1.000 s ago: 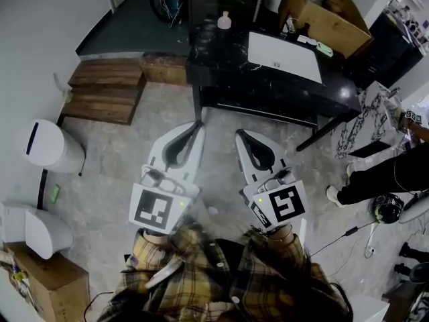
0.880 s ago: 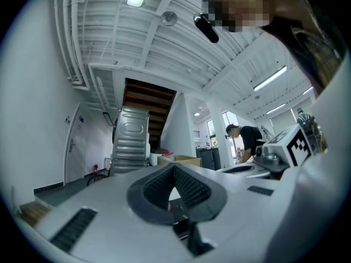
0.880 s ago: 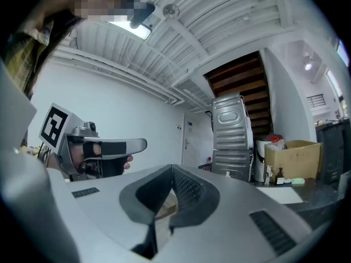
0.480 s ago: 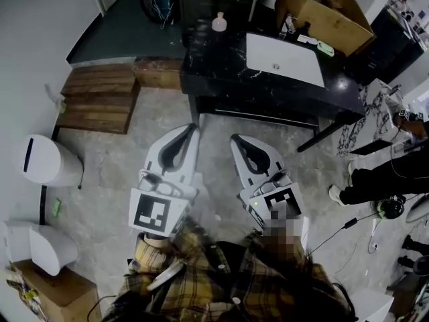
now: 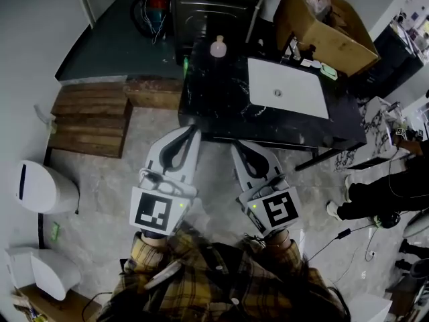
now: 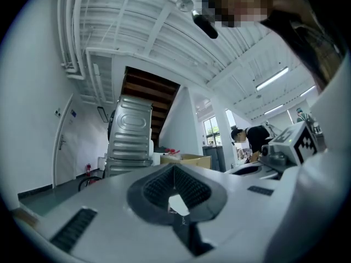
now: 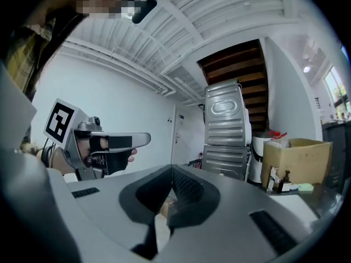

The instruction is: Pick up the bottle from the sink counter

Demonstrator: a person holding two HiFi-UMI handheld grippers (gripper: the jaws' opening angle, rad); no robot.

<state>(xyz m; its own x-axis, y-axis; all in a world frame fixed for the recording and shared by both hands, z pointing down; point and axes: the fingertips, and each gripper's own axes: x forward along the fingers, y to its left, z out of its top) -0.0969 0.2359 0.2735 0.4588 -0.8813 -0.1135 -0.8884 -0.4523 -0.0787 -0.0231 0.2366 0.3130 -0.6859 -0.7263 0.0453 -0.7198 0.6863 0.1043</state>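
The left gripper point(image 5: 195, 128) and right gripper point(image 5: 235, 143) are held side by side, pointing forward, jaws together and empty.

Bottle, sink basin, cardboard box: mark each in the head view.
bottle point(image 5: 218, 47), head view, on its body.
sink basin point(image 5: 298, 79), head view, on its bare white floor.
cardboard box point(image 5: 332, 37), head view, on its side wall.

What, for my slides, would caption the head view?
Left gripper and right gripper, both shut, face the counter with bottle and sink.

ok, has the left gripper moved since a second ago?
Yes, forward. In the head view the left gripper now overlaps the front edge of the sink counter; earlier it sat short.
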